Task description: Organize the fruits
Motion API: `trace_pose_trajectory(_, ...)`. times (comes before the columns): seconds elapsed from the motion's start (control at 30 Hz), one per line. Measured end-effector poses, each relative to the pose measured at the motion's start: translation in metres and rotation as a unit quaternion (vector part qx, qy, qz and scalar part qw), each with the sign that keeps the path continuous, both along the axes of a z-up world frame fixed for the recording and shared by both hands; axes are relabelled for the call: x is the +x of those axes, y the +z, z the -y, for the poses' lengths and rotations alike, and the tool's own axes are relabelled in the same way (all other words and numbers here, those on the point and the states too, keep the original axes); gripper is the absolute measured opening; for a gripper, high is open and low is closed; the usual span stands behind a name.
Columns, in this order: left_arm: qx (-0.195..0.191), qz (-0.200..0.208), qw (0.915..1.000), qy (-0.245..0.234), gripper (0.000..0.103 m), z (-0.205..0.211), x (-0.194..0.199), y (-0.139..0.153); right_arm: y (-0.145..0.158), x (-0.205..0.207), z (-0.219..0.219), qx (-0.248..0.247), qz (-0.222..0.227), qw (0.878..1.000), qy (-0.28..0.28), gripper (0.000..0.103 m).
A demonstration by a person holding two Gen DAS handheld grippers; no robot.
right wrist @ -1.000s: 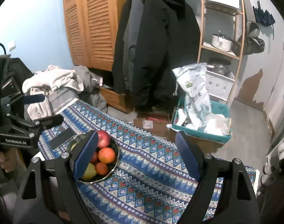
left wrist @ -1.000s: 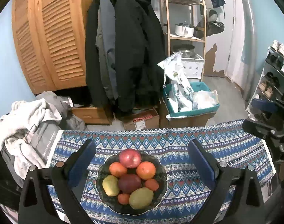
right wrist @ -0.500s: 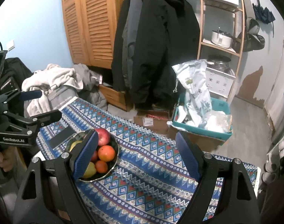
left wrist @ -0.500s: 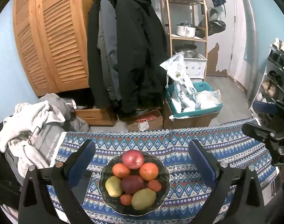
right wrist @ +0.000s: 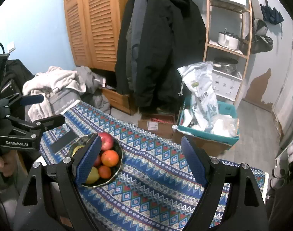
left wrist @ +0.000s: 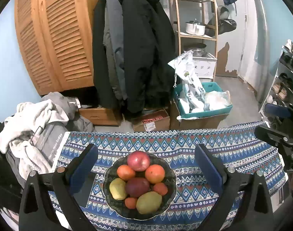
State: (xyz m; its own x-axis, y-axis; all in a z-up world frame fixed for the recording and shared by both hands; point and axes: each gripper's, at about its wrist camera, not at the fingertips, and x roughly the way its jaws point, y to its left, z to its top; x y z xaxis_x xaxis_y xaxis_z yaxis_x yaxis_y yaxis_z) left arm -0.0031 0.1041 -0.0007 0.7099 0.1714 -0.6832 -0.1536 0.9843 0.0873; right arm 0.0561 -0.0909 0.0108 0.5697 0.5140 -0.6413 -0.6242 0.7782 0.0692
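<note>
Your left gripper (left wrist: 145, 168) has its blue padded fingers (left wrist: 83, 165) wide apart, and they hold nothing. It hovers over the near edge of the table and looks straight at the dark round glass bowl (left wrist: 170, 182), which sits between the two fingers in the left wrist view. Your right gripper (right wrist: 140, 158) also has its fingers apart and empty. It hangs over the bare middle part of the blue patterned tablecloth (right wrist: 156, 182), to the right of the bowl.

All the fruits that I can see lie in this bowl, piled together: a big red apple (left wrist: 138, 160) at the far side, two oranges (left wrist: 154, 173) just before it, a dark red fruit (left wrist: 137, 186) in the centre, a yellow-green pear-like fruit (left wrist: 117, 189) on the left, a yellow-green mango-like fruit (left wrist: 148, 205) at the near rim, and two small orange fruits (left wrist: 160, 188) between them. No fruit lies loose on the cloth. A flat dark rectangular object (right wrist: 64, 141), maybe a phone, lies just beside the bowl.

I judge that this scene fits two stages. Either the fruits are gathered in the bowl and the work is near its end, or they wait there to be sorted out to other places. The pictures show no second dish, so I cannot decide which.
</note>
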Motion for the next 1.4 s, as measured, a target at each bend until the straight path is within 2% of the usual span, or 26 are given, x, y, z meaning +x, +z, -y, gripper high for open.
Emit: trace_pose_trajectory(1.4,-0.003,-0.019,0.9998,0.003,0.101,0.0016,0.0010,-0.0057,-0.0010,-0.0007,-0.0011,-0.002,-0.004,1.000,-0.001,0.084)
